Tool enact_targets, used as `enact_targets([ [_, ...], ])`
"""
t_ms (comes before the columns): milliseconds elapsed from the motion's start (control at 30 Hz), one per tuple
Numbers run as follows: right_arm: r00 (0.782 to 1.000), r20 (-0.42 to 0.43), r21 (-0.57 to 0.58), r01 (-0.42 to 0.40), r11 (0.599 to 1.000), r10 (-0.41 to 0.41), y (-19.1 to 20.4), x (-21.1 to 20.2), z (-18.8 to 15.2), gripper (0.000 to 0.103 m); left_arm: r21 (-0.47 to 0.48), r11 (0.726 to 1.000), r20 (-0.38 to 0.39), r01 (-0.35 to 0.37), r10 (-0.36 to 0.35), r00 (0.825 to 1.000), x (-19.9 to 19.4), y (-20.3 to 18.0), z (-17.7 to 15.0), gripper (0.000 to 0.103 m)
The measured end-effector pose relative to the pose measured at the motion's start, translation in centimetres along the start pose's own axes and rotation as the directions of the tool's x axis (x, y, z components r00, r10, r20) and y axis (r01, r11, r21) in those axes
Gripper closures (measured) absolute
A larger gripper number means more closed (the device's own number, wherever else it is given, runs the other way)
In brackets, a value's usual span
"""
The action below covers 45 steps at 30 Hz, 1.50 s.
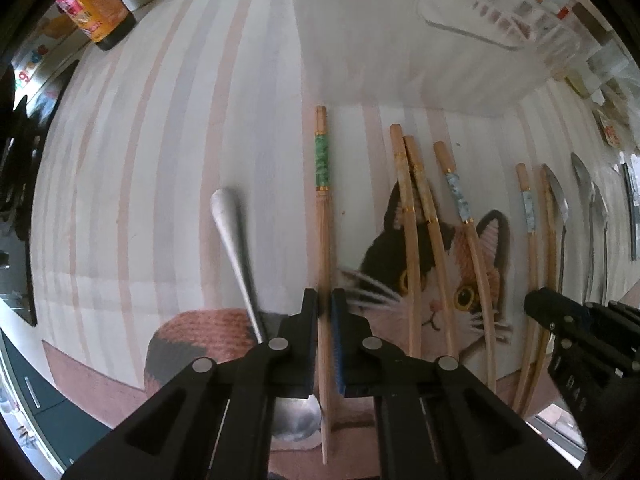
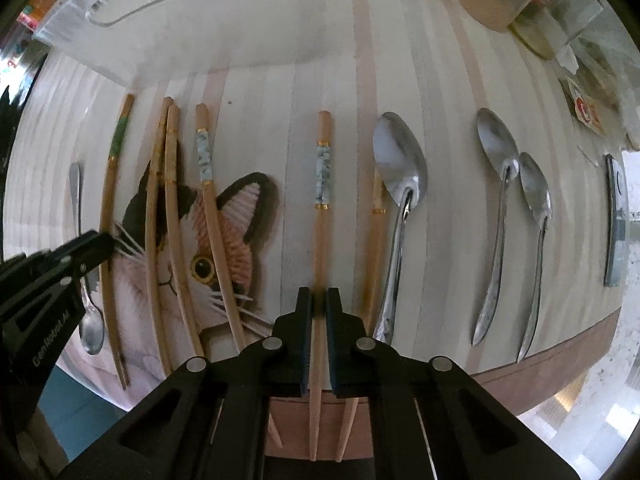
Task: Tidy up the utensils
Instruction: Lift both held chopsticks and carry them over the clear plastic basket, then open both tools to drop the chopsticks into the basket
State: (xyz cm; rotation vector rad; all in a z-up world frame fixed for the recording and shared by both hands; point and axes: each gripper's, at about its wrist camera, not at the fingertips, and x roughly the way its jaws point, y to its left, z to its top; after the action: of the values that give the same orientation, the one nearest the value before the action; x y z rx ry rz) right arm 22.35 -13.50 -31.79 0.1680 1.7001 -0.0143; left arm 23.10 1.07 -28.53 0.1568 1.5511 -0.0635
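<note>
While the chopsticks and spoons lie in a rough row on the striped cloth (image 2: pixel 280 120), handles toward the table edge, each gripper works on one stick, likely to pair matching ones. The left gripper (image 1: pixel 325 300) has its jaws nearly closed around the green-banded chopstick (image 1: pixel 322 208), which runs straight between the pads; whether it is lifted or only pinched on the cloth I cannot tell. Just beside it lies a small spoon (image 1: pixel 236 248), bowl toward the camera. The right gripper (image 2: pixel 318 300) is likewise narrowed on the blue-banded chopstick (image 2: pixel 323 184), the stick passing between its jaws. Its likely partner, the other blue-banded chopstick (image 2: pixel 210 184), rests across the cat mat (image 2: pixel 236 220) with two plain sticks. Three larger spoons (image 2: pixel 400 184) lie grouped to the right, well apart from the small one.
</note>
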Motion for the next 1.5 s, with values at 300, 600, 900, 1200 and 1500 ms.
enact_targets([
  [300,0.987,0.129,-0.011,-0.090,0.996,0.090,-1.5,-7.3,-0.9,0.096,-0.031,1.000,0.142,-0.001,0.006,0.990,-8.0,0.6,-1.4,0.099],
  [600,0.938,0.295,-0.022,-0.186,0.982,0.184,-3.8,-16.6,0.8,0.096,-0.065,0.997,0.343,0.050,-0.025,0.939,-18.0,1.3,0.6,0.099],
  [900,0.879,0.386,-0.042,-0.288,0.957,0.282,-3.1,-21.8,9.1,0.096,-0.064,0.980,0.429,0.189,-0.144,0.892,-23.1,1.7,7.8,0.099],
  [1200,0.916,0.295,-0.005,-0.284,0.959,0.273,-1.2,-18.5,19.7,0.097,-0.087,0.962,0.268,0.257,-0.226,0.936,-17.7,1.8,17.7,0.099],
  [1500,0.962,0.170,0.020,-0.220,0.975,0.214,0.3,-11.7,25.3,0.096,-0.125,0.958,0.075,0.256,-0.249,0.966,-11.0,1.7,22.3,0.098],
])
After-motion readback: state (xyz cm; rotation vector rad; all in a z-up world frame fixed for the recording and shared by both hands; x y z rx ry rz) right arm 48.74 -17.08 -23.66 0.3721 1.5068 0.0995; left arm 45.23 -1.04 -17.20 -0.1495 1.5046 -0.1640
